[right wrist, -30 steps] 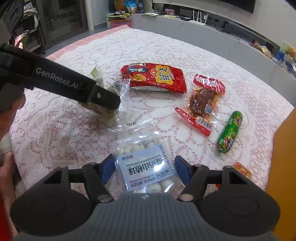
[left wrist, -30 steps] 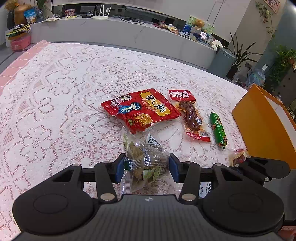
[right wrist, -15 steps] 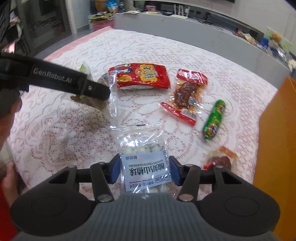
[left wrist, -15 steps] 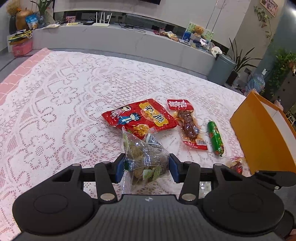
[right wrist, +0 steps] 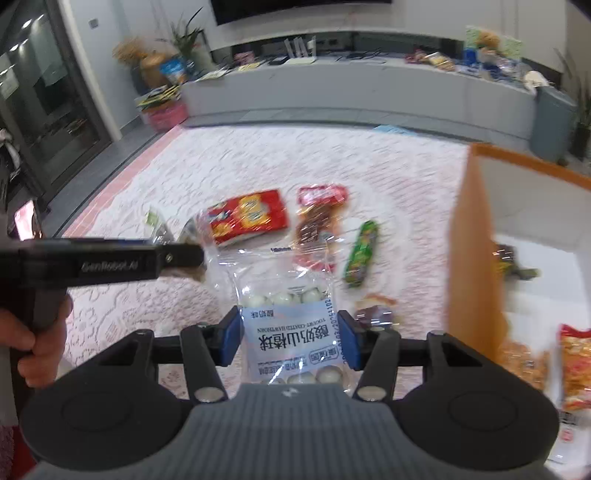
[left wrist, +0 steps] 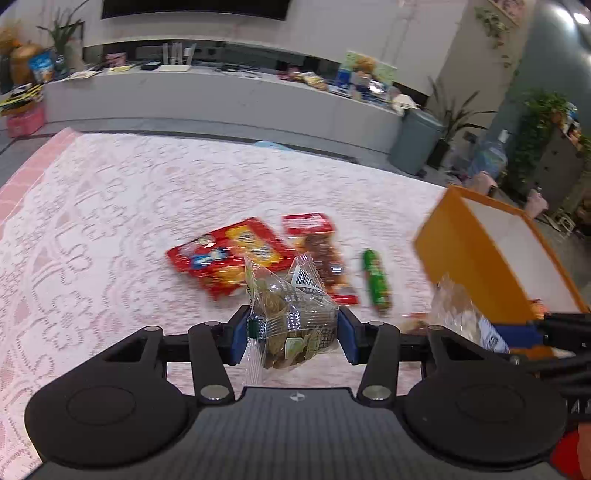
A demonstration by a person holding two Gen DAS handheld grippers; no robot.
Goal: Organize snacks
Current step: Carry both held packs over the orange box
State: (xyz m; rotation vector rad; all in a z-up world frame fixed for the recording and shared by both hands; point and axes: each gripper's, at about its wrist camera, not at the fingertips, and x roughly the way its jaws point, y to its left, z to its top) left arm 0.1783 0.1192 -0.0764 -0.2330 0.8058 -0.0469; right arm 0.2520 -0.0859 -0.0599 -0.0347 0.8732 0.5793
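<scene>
The orange box [right wrist: 476, 236] stands at the table's right edge, holding at least 2 orange-red snack bags [right wrist: 574, 365] (blurred). The left gripper [left wrist: 291, 334] pinches a clear green-brown snack pack [left wrist: 291, 314]; the right gripper [right wrist: 290, 341] pinches the white-ball packet [right wrist: 286, 332], both raised above the lace tablecloth [left wrist: 110, 206].

Looks like someone's living room: wall TV [left wrist: 195, 8] at 12 o'clock over a long low console [left wrist: 221, 99], potted plants [left wrist: 452, 122] around 2, lace-covered bench [left wrist: 110, 206].

blurred: red packet [left wrist: 225, 254] print | hidden: sausage pack [left wrist: 325, 254] – lower part
</scene>
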